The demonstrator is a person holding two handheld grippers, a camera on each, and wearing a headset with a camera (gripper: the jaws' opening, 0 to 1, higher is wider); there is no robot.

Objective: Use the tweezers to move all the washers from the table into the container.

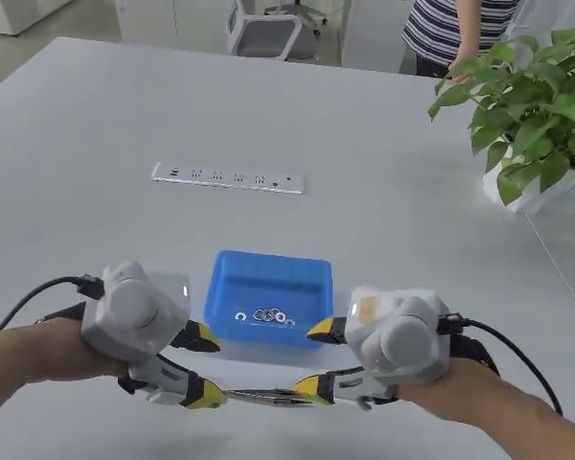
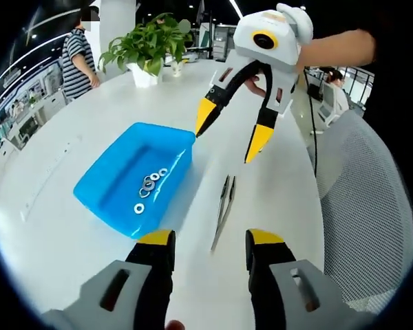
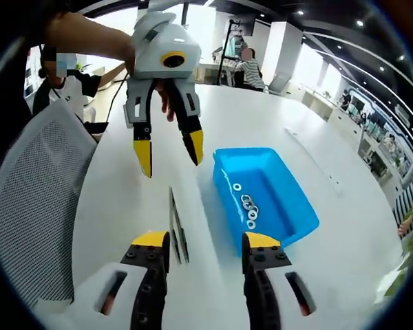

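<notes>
A blue container [image 1: 268, 264] [image 2: 117, 175] [image 3: 279, 189] stands on the white table with several washers [image 1: 265, 315] [image 2: 150, 184] [image 3: 248, 206] inside. Metal tweezers [image 1: 264, 394] [image 2: 224, 206] [image 3: 175, 227] lie flat on the table in front of it, near the table's front edge. My left gripper [image 1: 211, 367] [image 2: 210, 242] [image 3: 169, 155] and my right gripper [image 1: 312, 360] [image 2: 230, 134] [image 3: 206, 240] face each other over the tweezers. Both stand open, with nothing between their fingers.
A white power strip [image 1: 228, 178] lies farther back on the table. A potted plant [image 1: 537, 105] stands at the right edge, with a person [image 1: 460, 29] behind it. A grey mesh chair [image 2: 372, 192] [image 3: 34, 179] sits by the near side.
</notes>
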